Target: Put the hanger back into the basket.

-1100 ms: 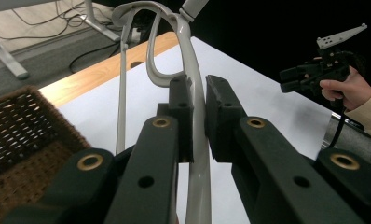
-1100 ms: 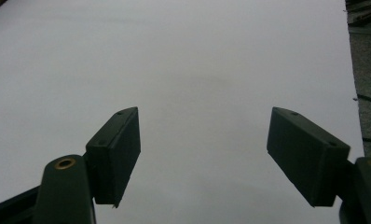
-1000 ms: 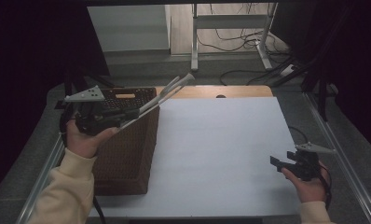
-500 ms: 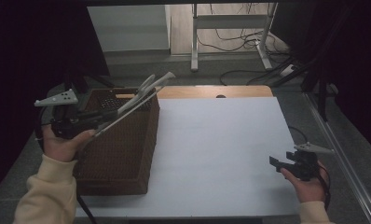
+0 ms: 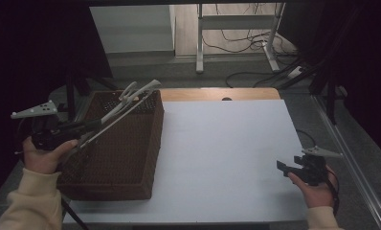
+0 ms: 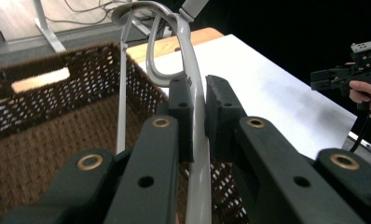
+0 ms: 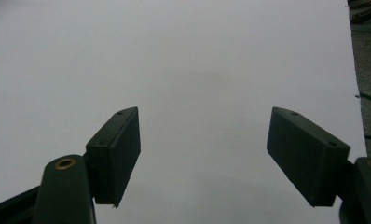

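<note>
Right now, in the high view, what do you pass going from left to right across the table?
Left gripper holding tongs → basket → bare white tabletop → right gripper, jaws open.

Wide open white desk ahead of my right claw, nothing in its path. On the left the tall wicker basket walls off the desk's edge, and the grey tongs jut across its rim.

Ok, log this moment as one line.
left gripper: shut on tongs, above basket | right gripper: open, idle over table
</note>
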Motion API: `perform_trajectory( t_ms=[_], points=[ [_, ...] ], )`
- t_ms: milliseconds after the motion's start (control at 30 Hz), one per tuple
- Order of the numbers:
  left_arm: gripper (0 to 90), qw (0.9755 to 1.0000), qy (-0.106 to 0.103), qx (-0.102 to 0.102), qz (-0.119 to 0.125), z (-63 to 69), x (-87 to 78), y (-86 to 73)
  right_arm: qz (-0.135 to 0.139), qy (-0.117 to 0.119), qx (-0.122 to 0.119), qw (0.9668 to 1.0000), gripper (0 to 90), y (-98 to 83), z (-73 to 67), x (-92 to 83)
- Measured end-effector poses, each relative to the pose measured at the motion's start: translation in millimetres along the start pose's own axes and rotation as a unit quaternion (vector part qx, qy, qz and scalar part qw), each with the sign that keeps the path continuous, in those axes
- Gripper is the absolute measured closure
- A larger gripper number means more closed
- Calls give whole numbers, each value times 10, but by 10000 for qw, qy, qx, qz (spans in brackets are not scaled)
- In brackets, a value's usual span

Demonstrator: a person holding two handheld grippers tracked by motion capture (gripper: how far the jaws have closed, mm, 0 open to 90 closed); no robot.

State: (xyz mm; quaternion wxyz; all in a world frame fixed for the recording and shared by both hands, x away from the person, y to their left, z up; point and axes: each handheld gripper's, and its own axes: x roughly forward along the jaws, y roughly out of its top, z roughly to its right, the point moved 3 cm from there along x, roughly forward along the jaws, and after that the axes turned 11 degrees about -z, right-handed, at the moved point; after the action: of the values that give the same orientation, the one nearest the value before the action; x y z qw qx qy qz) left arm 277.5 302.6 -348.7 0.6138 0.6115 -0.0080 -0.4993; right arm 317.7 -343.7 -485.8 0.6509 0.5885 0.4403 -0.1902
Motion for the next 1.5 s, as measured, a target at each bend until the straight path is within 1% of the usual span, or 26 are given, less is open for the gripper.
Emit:
perform_trajectory(
  t_ms=[67,233,367,400,467,533,633,933,1167,1500],
  points=[
    [819,10000,-22,-24,-15,-21,-5,-45,0,-3,15,10000,262,-2,3,-4],
    [819,10000,-50,4,-38,-41,-23,-123,-6,-8,17,10000,262,-4,7,-5],
    [819,10000,-60,-2,-65,-61,-7,-165,-15,4,20,10000,261,-7,9,1],
    [819,9999,-80,-7,-84,-81,10,-196,-35,-1,20,10000,261,-9,15,9],
    [819,9999,-118,-9,-80,-90,17,-212,-49,2,20,10000,261,-11,18,10],
    [819,9997,-208,-18,-83,-108,31,-240,-53,-1,25,10000,260,-11,21,11],
    [819,9997,-244,-4,-80,-120,49,-265,-60,-1,28,10000,261,-11,19,14],
    [819,9996,-271,17,-55,-97,33,-330,-70,-2,28,10000,260,-13,18,16],
    [819,9994,-343,2,-80,-88,62,-383,-91,6,27,10000,260,-15,17,20],
    [819,9991,-430,18,-52,-74,44,-483,-113,1,36,9999,259,-18,18,25]
  ],
)
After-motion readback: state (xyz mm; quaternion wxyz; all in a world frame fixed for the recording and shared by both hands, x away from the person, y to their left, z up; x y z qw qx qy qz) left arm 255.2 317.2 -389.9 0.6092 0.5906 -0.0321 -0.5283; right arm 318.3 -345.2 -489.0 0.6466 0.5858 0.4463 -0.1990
